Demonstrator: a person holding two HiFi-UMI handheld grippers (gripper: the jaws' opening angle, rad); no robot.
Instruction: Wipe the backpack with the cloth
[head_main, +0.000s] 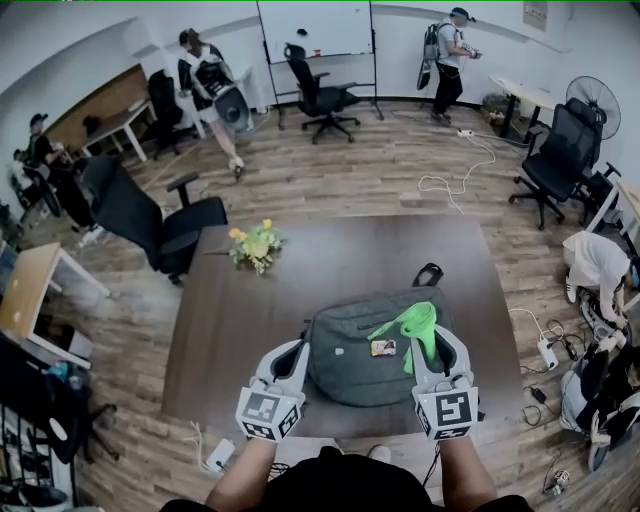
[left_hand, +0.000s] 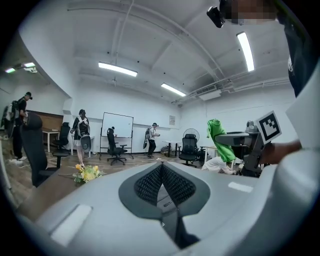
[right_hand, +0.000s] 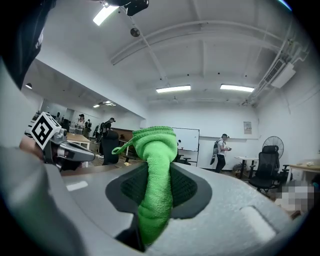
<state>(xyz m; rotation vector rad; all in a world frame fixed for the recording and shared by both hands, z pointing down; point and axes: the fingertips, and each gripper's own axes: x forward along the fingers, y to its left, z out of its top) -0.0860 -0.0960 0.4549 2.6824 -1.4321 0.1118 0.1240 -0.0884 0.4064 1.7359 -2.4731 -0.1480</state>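
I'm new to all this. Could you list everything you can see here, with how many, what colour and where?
Backpack: one, grey, flat on the table's near side.
Cloth: one, bright green, pinched in the right gripper above the backpack.
Flowers: one bunch, yellow and green, on the table's far left.
Table: one, dark brown, room's middle.
Office chairs: several, black, around the room.
Whiteboard: one, white, far wall.
Fan: one, black, far right.
Other people: at least four, round the room's edges.
Left gripper: one, grey, shut and empty, by the backpack's left edge.
Right gripper: one, grey, shut on the cloth.
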